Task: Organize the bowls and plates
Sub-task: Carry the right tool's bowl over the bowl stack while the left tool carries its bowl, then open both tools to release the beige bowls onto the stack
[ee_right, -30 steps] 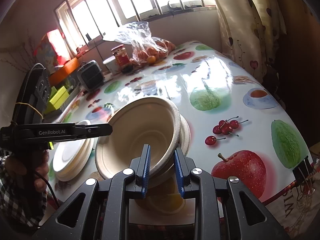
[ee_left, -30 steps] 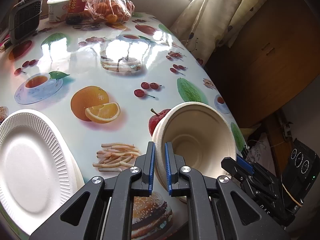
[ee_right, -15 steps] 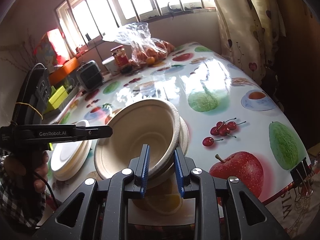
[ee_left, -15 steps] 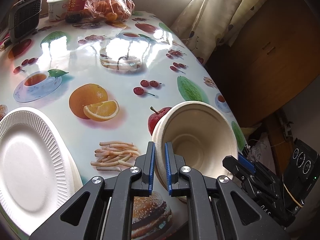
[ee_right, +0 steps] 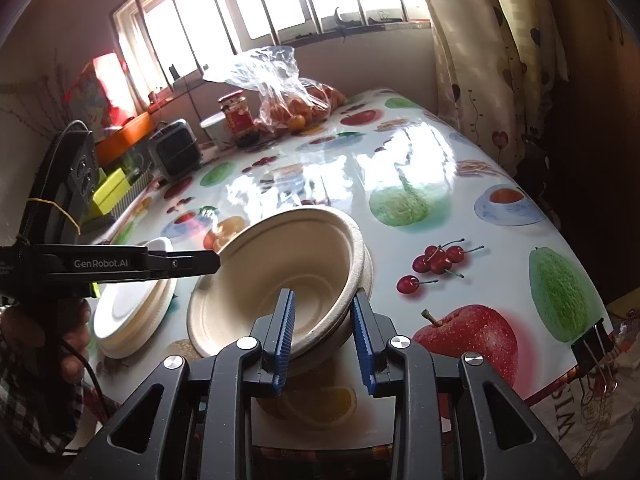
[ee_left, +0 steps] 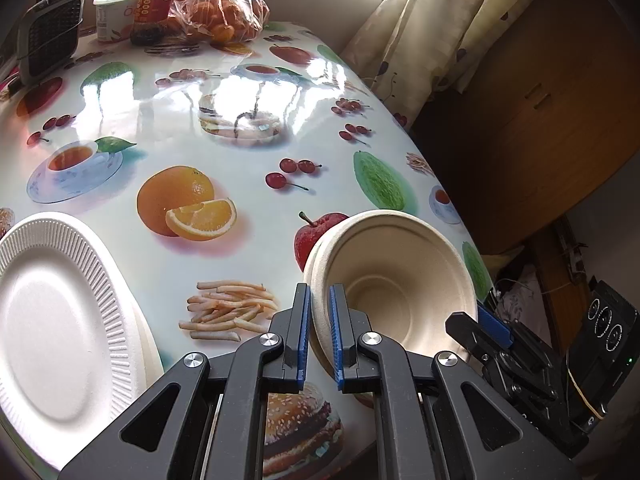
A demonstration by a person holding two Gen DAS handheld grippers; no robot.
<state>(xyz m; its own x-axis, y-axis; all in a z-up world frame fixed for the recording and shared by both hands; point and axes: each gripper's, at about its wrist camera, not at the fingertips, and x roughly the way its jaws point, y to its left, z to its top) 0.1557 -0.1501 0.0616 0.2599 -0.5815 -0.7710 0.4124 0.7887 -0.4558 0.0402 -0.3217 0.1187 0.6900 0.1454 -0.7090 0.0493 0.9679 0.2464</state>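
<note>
A stack of beige paper bowls [ee_left: 392, 276] is held tilted above the fruit-print table [ee_left: 224, 136]. My left gripper [ee_left: 318, 330] is shut on the near rim of the stack. My right gripper [ee_right: 324, 334] clamps the stack's opposite rim, with the bowls [ee_right: 280, 280] opening toward it. The right gripper's fingertips [ee_left: 476, 326] show at the bowl's right edge in the left wrist view. A stack of white ribbed paper plates [ee_left: 56, 320] lies on the table at the left; it also shows in the right wrist view [ee_right: 128, 316].
A bag of oranges [ee_left: 220, 20], a jar [ee_left: 152, 4], a white tub [ee_left: 110, 12] and a small black heater [ee_left: 48, 36] stand at the table's far end. A curtain [ee_left: 432, 28] and a wooden cabinet [ee_left: 532, 120] are to the right. A binder clip [ee_right: 596, 344] grips the table edge.
Both grippers have shifted slightly with the bowl stack; the bowls sit a little lower and nearer in both views. The grips are unchanged.
</note>
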